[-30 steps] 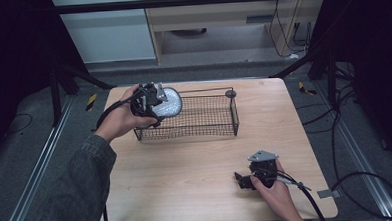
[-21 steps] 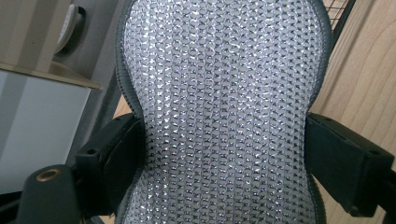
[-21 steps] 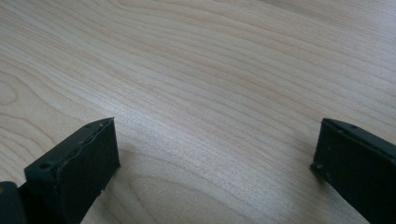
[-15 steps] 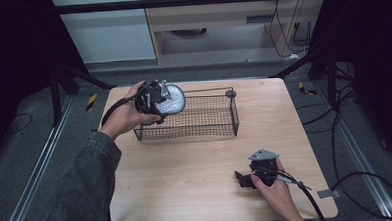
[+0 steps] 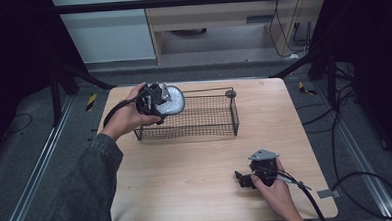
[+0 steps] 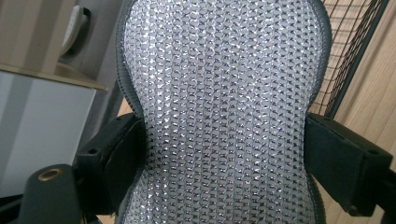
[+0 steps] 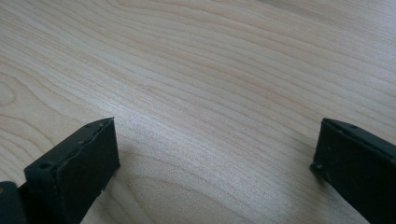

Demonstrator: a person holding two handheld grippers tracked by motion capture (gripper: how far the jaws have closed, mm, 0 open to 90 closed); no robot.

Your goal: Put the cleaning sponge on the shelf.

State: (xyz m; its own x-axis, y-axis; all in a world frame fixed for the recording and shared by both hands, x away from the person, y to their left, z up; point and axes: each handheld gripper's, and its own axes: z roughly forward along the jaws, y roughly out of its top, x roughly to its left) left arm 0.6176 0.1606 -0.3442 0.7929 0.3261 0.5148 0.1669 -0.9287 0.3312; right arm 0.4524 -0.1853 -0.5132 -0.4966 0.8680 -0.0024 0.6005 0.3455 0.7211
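Left hand-held gripper [image 5: 159, 98] clamps the silver mesh pad [image 6: 224, 107] by its narrow waist, holding it over the left end of the wire basket [image 5: 205, 130]; right hand-held gripper [image 5: 247, 178] rests wide open on the table [image 5: 187, 176], well apart from the basket
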